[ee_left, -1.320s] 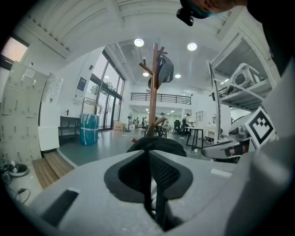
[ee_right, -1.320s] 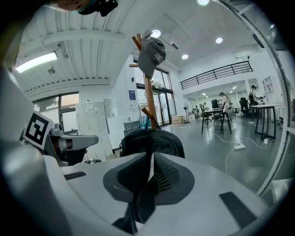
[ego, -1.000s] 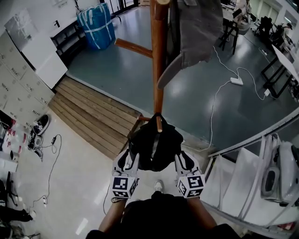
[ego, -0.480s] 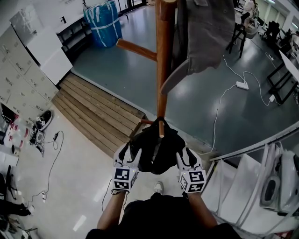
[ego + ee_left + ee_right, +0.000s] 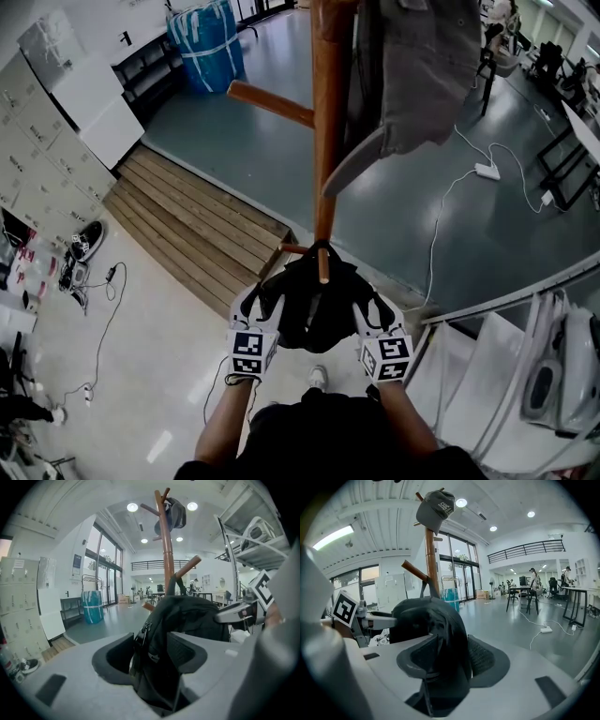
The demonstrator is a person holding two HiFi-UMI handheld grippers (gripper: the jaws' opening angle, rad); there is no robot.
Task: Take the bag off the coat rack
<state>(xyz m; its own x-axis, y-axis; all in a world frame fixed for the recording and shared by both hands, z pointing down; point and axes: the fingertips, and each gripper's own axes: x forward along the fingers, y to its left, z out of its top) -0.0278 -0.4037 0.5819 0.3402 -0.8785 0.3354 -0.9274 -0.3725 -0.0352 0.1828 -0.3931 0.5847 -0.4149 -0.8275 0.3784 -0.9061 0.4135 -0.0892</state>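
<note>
The wooden coat rack (image 5: 325, 141) is seen standing centre, on the grey floor beyond a wooden step (image 5: 187, 225). A grey cap (image 5: 422, 66) is hung from an upper peg, right of the pole. The black bag (image 5: 314, 300) is hung low on the near side of the pole, its handle looped over a short lower peg (image 5: 322, 264); it is not yet lifted off.

The bag is flanked by both grippers. The left gripper (image 5: 260, 307) is set at the bag's left side; its jaws are held wide apart, with bag fabric and a zipper lying between the pads, not pinched. The right gripper (image 5: 373, 314) is set at the bag's right side; its jaws are opening, with a fold of the bag between them, not clamped.
</note>
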